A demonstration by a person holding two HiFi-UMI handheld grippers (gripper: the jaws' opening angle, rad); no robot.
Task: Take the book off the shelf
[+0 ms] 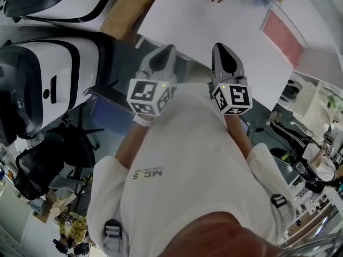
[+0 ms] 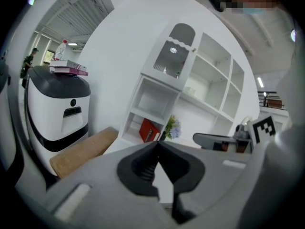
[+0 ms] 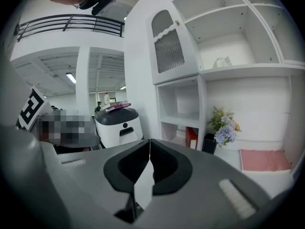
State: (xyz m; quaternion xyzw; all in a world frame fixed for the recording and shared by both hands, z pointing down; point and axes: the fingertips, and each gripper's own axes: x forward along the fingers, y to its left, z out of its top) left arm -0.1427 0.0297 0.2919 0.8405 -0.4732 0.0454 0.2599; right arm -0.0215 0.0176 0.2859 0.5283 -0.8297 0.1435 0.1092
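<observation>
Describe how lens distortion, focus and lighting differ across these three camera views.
Head view: even light, no hard shadows, edges curved. Left gripper view: fisheye bows the tall white shelf unit; dark vignette in the corners; the small red book is soft. Right gripper view: same bowing, whites nearly washed out.

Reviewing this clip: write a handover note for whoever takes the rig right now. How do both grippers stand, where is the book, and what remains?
Left gripper: jaws shut, nothing between them, held out in front of the person.
Right gripper: jaws shut, empty, alongside the left one.
Book: red, standing in a low open compartment of the white shelf, beside the flowers. Neither gripper touches it.
Done: nothing yet; the book is on the shelf.
Left: bring one gripper to the book, open its jaws, close on the book and pull it out.
</observation>
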